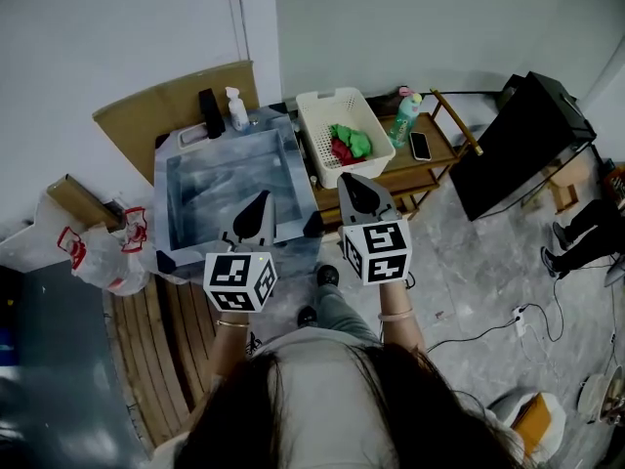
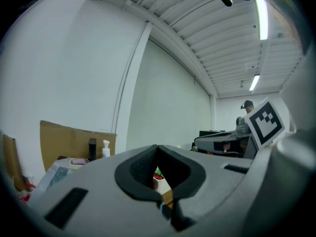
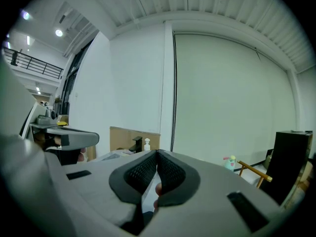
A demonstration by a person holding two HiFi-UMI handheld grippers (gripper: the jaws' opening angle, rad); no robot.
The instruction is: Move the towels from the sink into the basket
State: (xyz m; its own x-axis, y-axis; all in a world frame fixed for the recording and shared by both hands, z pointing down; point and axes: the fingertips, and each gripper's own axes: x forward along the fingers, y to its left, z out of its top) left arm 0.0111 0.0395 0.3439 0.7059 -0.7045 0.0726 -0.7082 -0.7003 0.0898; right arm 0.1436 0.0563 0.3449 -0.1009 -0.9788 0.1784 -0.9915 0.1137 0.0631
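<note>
White perforated basket (image 1: pixel 314 154), upright, stands just right of the sink (image 1: pixel 225 189). Inside it lies a crumpled green towel (image 1: pixel 356 142), touching a bunched red towel (image 1: pixel 341 151) on its sink side. Sink: square, blue-grey marbled basin.

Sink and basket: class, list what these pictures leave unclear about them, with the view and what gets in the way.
- Sink: head view, its near corner is hidden behind the left claw.
- Towels in the basket: head view, a red and green heap too small to count.
- Basket, left gripper view: only a sliver shows; the claw's body covers the rest.
- Right gripper view: the right claw covers the basket and most of the sink.
</note>
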